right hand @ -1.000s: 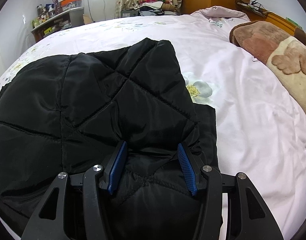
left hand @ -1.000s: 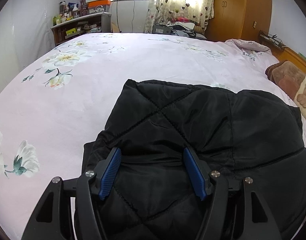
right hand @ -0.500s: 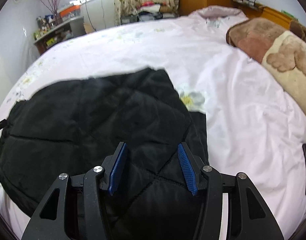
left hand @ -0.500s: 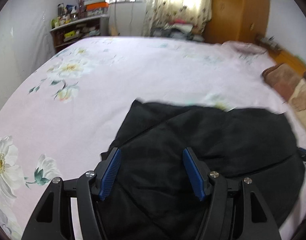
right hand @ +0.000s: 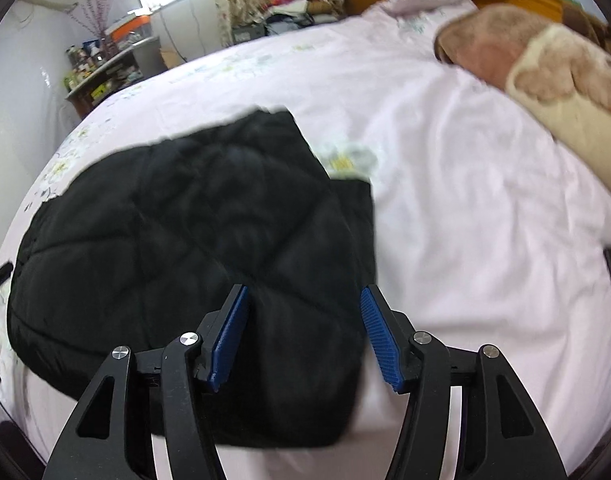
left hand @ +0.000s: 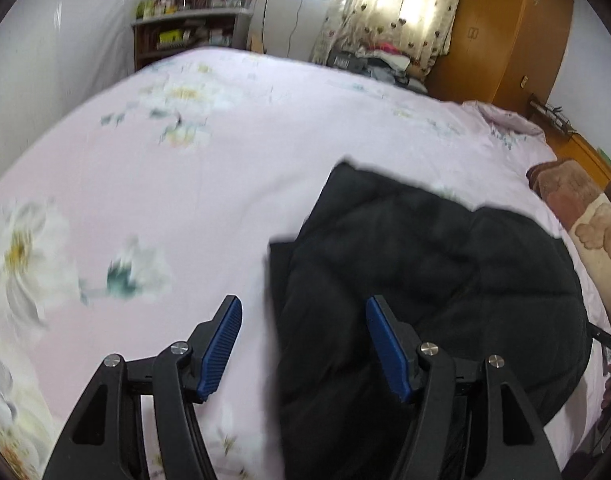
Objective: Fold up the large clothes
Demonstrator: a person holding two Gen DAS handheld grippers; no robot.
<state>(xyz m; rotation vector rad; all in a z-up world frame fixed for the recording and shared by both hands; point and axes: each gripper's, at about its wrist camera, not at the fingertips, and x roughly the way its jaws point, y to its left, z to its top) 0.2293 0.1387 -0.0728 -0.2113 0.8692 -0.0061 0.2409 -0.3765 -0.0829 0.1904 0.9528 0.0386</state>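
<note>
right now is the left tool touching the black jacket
Cannot tell. In the left wrist view the left tool is open over the black jacket edge; blur hides any contact.

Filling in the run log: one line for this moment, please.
left gripper: open, empty | right gripper: open, empty | black jacket: folded, lying on bed

Pink floral-sheeted bed [left hand: 233, 184] bearing a folded black quilted jacket [right hand: 193, 240] and brown plush blanket [right hand: 545, 64].

A: What do they look like?
B: The left gripper [left hand: 303, 342] and right gripper [right hand: 304, 334] match: black angular frames, silver round screws, ribbed blue pads [left hand: 221, 348] lining each finger.
</note>
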